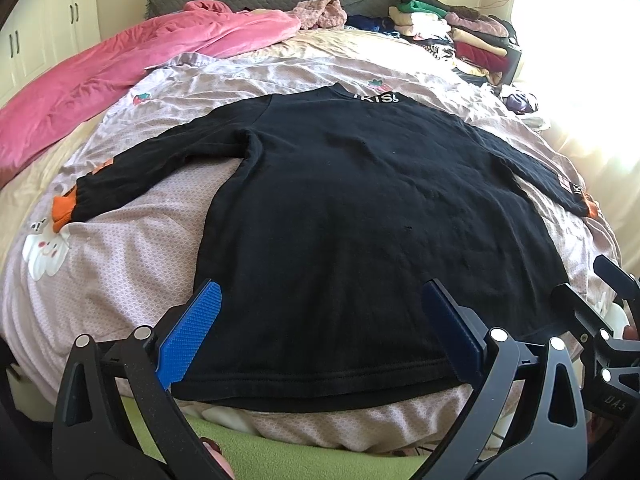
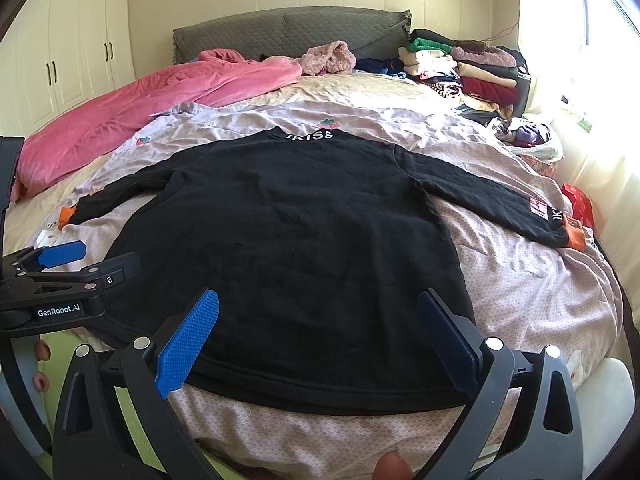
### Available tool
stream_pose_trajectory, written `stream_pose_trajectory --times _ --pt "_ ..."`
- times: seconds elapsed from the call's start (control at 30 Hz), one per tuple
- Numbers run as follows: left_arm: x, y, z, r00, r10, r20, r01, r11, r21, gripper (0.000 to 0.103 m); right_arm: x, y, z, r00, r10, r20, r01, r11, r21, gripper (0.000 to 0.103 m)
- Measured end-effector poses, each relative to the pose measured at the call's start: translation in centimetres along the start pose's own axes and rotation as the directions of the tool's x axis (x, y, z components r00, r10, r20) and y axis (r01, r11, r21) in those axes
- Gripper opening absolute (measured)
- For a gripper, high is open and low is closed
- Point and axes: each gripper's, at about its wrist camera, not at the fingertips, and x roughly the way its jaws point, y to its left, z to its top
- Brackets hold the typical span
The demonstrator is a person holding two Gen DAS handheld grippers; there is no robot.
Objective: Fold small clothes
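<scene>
Black sweatshirt [image 1: 352, 208] lies flat on pink patterned bedsheet [image 1: 132, 264], back up, both sleeves spread out, orange cuffs at ends. Left gripper [image 1: 320, 332] wide open above hem, holds nothing. Right gripper [image 2: 316, 336] also wide open over hem, empty. Farther: pink blanket [image 2: 160, 96] at left, pile of folded clothes [image 2: 464, 68] near grey headboard [image 2: 288, 28].
</scene>
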Motion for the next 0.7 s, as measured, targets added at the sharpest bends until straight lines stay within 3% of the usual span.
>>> stream_pose_trajectory --times 0.7 --pt "0.35 0.20 0.17 1.000 0.000 0.001 0.000 1.000 -0.010 0.094 0.04 -0.13 0.21 1.000 0.007 0.001 -0.007 1.000 0.001 0.099"
